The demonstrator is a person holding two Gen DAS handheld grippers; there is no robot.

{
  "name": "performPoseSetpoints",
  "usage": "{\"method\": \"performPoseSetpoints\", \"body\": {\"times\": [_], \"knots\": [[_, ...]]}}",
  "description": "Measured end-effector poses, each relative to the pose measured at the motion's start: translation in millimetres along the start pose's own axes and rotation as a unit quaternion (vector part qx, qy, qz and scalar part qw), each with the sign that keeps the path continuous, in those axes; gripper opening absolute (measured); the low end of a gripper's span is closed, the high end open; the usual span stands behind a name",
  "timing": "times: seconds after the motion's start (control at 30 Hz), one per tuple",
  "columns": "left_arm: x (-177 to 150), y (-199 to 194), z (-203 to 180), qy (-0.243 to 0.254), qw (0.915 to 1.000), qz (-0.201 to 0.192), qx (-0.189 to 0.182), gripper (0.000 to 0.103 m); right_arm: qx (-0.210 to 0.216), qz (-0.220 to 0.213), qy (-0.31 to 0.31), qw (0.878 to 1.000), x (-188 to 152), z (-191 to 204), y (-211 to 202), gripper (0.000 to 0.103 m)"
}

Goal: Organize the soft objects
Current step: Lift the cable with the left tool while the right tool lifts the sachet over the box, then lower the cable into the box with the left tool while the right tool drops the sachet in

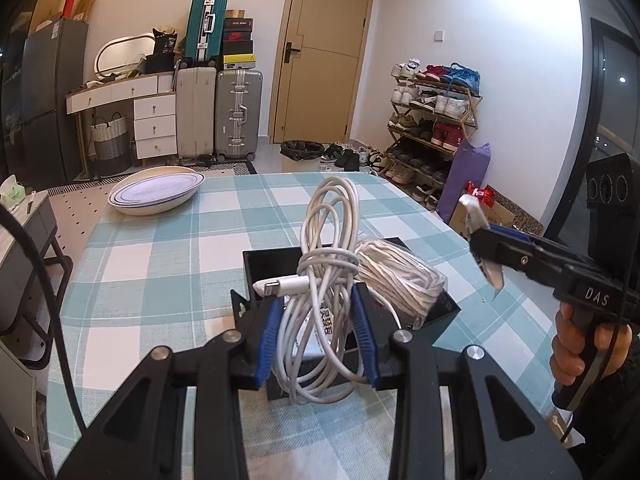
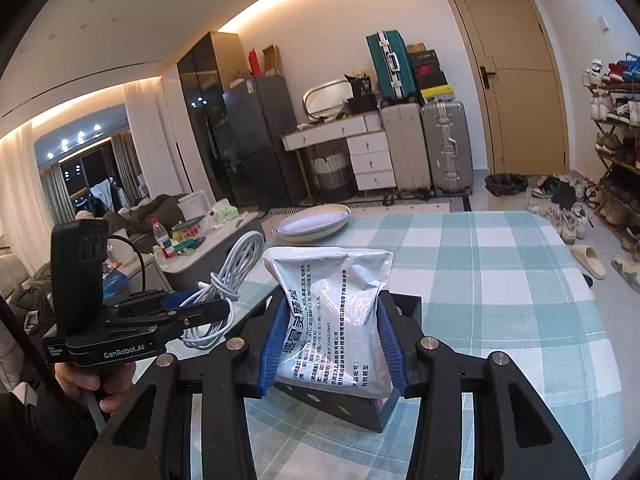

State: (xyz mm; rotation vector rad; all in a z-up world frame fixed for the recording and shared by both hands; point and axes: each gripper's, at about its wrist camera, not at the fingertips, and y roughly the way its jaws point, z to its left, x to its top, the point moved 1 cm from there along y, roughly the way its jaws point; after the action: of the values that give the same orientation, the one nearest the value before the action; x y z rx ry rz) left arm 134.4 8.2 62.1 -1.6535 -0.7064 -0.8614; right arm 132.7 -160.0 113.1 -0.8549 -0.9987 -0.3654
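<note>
Both grippers hold soft items above the black box (image 1: 436, 316).

The left gripper (image 1: 318, 334) is clamped on a coiled white cable (image 1: 320, 276), just over the box's near edge. The right gripper (image 2: 332, 340) pinches a white printed sachet (image 2: 332, 308) upright above the box. A bundle of cream string (image 1: 400, 276) lies inside the box on the checked tablecloth (image 1: 160, 248).

Both wrist views look from close, slightly downward, over the teal-and-white checked tablecloth (image 1: 168, 240) toward the beige wooden door (image 2: 516, 80) (they share both).
</note>
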Motion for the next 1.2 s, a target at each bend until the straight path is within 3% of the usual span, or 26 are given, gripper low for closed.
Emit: {"method": "performPoseSetpoints", "body": {"times": [0.67,1.1,1.2], "knots": [[-3.0,49.8,2.2,0.008,0.9995,0.023,0.019,0.034,-0.005,0.079,-0.020,0.997,-14.3,-3.5,77.1,0.044],[-7.4,57.1,-4.4,0.027,0.9988,0.030,0.029,0.034,-0.033,0.084,-0.059,0.994,-16.8,4.6,87.2,0.044],[-6.4,54.1,-4.0,0.024,0.9989,0.029,0.028,0.035,-0.034,0.080,-0.063,0.994,-15.7,5.5,85.3,0.051]]}}
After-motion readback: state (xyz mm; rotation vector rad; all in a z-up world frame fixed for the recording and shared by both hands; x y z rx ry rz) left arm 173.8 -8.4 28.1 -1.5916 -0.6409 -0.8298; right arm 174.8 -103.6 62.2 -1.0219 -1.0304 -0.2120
